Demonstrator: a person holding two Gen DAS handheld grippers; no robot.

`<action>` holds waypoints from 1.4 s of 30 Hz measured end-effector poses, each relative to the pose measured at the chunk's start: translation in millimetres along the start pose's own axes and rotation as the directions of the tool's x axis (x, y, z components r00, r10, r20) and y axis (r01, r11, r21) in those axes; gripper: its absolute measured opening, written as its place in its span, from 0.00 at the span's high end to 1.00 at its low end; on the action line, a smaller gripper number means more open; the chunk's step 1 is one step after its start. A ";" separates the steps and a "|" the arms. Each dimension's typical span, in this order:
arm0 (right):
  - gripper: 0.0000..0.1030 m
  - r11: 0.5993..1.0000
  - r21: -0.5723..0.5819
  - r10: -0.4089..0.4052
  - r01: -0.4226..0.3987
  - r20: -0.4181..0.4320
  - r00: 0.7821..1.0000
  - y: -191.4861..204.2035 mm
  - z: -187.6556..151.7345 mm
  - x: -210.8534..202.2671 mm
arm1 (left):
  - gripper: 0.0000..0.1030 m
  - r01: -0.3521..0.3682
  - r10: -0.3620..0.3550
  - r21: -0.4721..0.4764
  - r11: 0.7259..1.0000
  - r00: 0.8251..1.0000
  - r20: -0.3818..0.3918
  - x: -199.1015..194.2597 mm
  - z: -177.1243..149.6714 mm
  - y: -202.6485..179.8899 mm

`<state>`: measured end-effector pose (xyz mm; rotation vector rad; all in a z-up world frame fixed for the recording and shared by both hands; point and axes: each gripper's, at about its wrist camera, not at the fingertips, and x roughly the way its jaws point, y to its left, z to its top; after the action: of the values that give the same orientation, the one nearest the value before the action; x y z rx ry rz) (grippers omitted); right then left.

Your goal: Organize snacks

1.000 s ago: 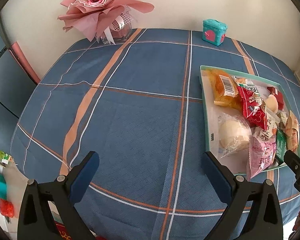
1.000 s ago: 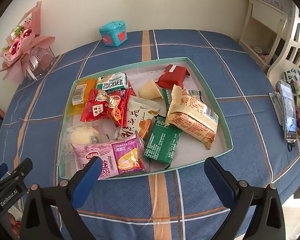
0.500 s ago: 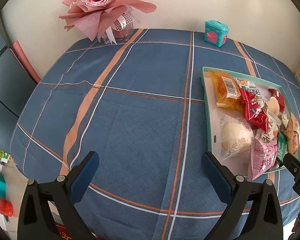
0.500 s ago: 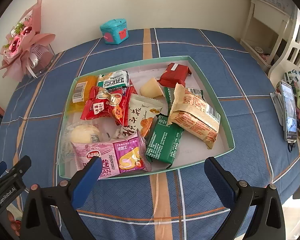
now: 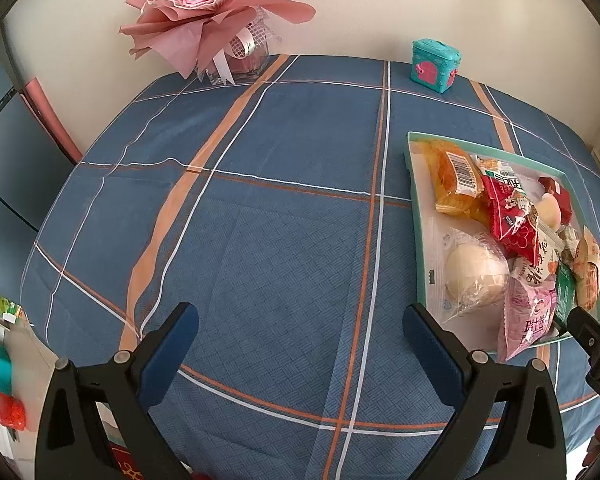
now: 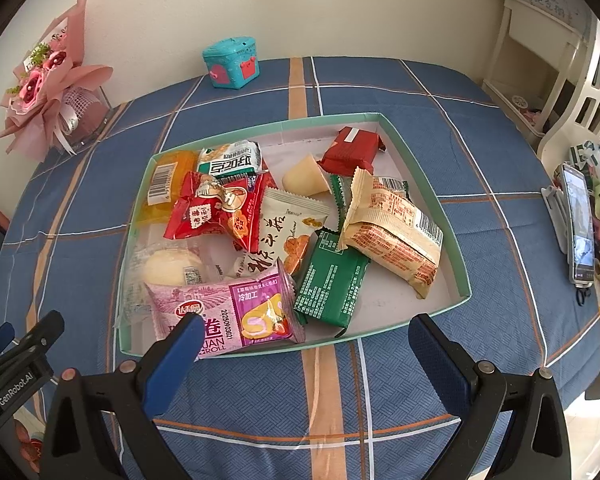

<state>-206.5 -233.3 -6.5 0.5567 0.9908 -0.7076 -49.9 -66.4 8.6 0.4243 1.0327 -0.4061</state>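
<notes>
The shallow teal-rimmed tray (image 6: 424,168) full of wrapped snacks lies on the desk, which is covered in a blue plaid cloth (image 6: 380,396). The right gripper (image 6: 304,344) hovers just short of the tray's near rim with its blue-padded fingers spread wide and nothing between them. Its left finger overlaps the pink strawberry-roll packet (image 6: 228,308) at the tray's near edge, while the green foil packet (image 6: 332,284) and the beige barcode-printed packet (image 6: 392,232) lie further in, ahead of the gap.

The left gripper (image 5: 300,332) is also spread apart and empty, held over bare cloth well to the left of the tray (image 5: 416,216), so that the tray sits off its right finger.

The right wrist view alone shows the whole tray, including the red foil packet (image 6: 352,150) at the far side, the red cartoon-printed packet (image 6: 216,212) and the clear-wrapped pale bun (image 6: 168,268), plus a phone on a stand (image 6: 578,224) by the desk's right edge. The left wrist view shows the broad open stretch of cloth. The pink paper-wrapped rose bouquet (image 5: 208,12) and the small teal box with a pink heart (image 5: 434,64) stand along the wall in both views.
</notes>
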 end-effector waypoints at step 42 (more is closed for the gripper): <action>0.00 1.000 0.008 -0.004 0.004 -0.001 1.000 3.9 -1.2 -0.8 | 0.01 -0.013 0.013 -0.018 1.000 1.000 -0.001 -0.9 -3.4 6.2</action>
<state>-204.5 -229.8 -5.9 0.5615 0.9904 -0.7153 -49.6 -59.2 8.8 0.4147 1.0337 -0.3848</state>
